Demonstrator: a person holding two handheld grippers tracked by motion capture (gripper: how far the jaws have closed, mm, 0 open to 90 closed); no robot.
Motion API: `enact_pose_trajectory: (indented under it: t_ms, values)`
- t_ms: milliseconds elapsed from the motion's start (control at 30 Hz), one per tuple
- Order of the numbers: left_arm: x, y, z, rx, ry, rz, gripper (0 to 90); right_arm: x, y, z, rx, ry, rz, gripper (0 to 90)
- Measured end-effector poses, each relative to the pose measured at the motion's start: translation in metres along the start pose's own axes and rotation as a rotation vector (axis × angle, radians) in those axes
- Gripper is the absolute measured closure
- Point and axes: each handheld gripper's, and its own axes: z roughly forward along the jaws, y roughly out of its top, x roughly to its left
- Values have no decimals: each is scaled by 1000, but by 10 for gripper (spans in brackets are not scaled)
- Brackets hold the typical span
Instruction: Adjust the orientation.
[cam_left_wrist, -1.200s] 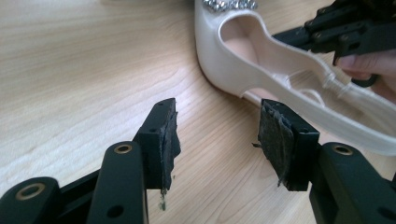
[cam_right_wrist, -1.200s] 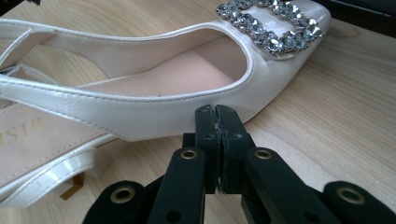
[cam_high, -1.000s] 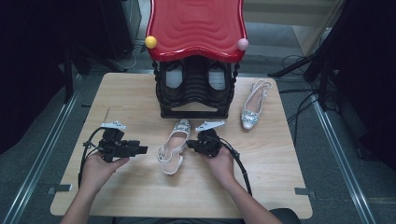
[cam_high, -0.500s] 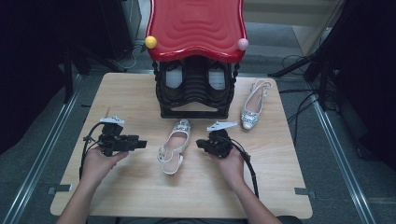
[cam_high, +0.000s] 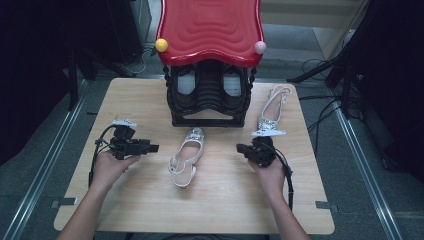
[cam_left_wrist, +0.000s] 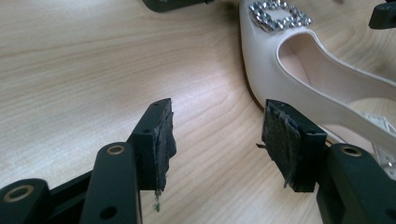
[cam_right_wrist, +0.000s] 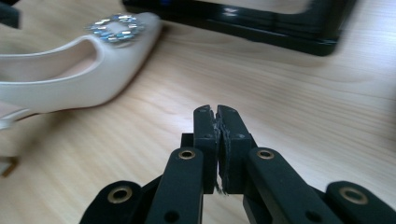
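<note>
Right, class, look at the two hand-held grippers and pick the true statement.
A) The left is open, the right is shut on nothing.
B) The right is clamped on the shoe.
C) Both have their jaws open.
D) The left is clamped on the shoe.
A: the left hand-held gripper has its jaws apart beside the shoe, while the right hand-held gripper has its jaws pressed together over bare table.

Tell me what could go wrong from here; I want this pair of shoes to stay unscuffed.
1. The left gripper is open beside the cream shoe; its frayed fingers might mark the upper if they close on it.
2. The right gripper is shut and empty; a sweep toward the shoe could knock it across the table.
</note>
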Motion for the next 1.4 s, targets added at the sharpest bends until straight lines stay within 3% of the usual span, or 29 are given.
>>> enact_pose_trajectory:
  t_ms: [67,100,233,267,500,933,1033,1400]
  values:
    - [1,0,1,-3,0,-4,435,-15,0,-5,-7,-29,28,878]
    - [2,1,2,-2,2,-5,435,-15,0,-5,-7,-29,28,878]
    - [3,0,3,8,5,-2,436,-38,1,-11,-33,-78,64,880]
    - [2,0,3,6,7,-3,436,-48,2,-12,-41,-96,86,881]
    - [1,-5,2,7,9,3,436,-71,7,-1,-38,-136,122,880]
    - [2,-17,-2,21,23,0,435,-73,17,32,19,-152,111,882]
    - [2,-18,-1,25,24,2,433,-74,17,34,25,-150,131,884]
    - [2,-17,-1,21,18,2,430,-76,15,30,41,-181,136,890]
